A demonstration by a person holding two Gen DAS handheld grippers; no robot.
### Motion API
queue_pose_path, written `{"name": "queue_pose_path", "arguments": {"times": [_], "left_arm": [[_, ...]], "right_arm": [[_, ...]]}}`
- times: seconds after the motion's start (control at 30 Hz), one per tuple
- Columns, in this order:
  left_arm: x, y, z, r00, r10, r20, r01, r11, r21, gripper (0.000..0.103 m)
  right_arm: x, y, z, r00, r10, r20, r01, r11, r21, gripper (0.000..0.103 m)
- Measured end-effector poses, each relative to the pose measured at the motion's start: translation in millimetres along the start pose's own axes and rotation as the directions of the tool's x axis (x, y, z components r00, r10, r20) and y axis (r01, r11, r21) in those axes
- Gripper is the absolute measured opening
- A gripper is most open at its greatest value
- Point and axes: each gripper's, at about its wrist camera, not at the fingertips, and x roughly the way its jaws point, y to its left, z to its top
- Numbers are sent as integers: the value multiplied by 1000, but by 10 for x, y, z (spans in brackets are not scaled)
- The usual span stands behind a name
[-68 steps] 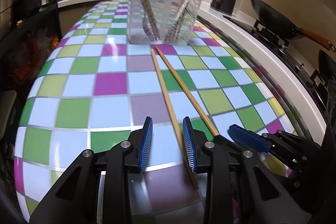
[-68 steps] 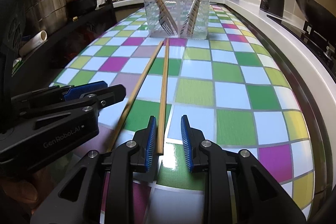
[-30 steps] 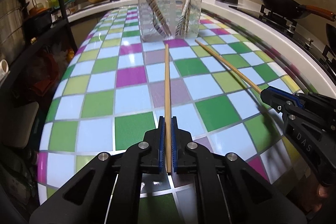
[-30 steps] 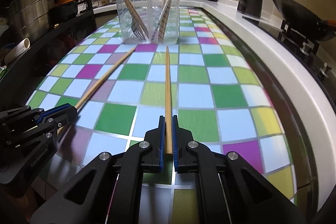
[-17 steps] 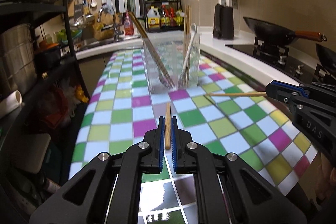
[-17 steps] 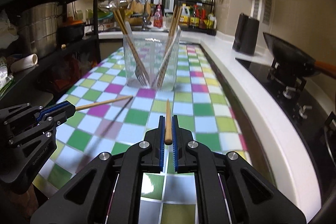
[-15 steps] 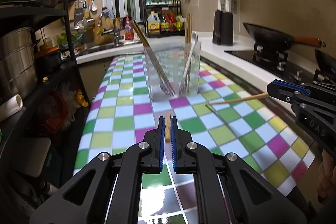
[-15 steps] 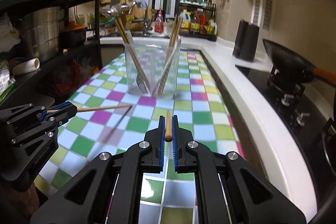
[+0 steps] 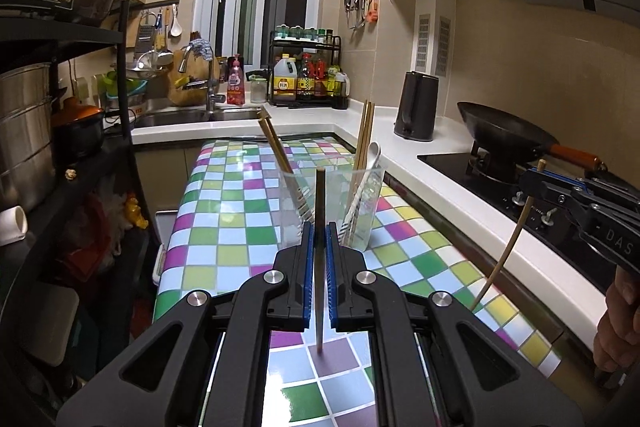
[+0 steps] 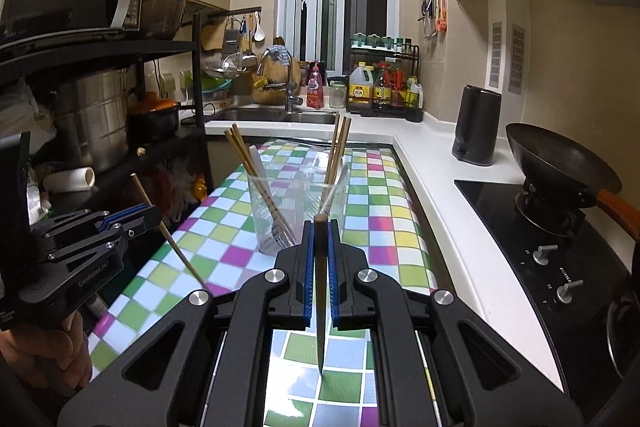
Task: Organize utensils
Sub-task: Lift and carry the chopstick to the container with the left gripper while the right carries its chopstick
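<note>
My left claw [image 9: 319,267] is pressed tight on a chopstick [image 9: 319,279], which stands nearly upright between the blue ribbed pads, its thin tip hanging below them over the checked tabletop [image 9: 224,227] and its thick end poking up above. My right claw [image 10: 320,267] pinches a second chopstick [image 10: 320,307] the same way, also close to vertical. In the right wrist view the left claw sits off to the left, holding its stick at a slant.

Both sticks are slim, round, pale wood, tapering to a point. The tabletop is glossy, in green, pink, white and yellow squares.

Straight ahead of both claws stands a clear plastic holder [image 10: 296,211]. Inside lean more wooden chopsticks at either side, a fork [image 10: 280,231] tines-down, and what looks like a white spoon [image 9: 366,183], though the plastic blurs it.
</note>
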Motion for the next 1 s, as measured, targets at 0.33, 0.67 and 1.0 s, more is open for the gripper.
{"name": "queue_pose_path", "arguments": {"times": [0.33,0.67,1.0], "left_arm": [[174,136,543,998,-37,-54,35,999,-34,6],[392,76,1400,998,-63,27,63,998,17,6],[796,0,1933,993,-67,92,65,998,24,6]], "right_arm": [[197,-118,626,999,49,18,-49,999,24,6],[433,-34,1524,987,77,139,-72,997,-40,6],[1004,-100,1903,981,96,168,-94,995,-21,6]]}}
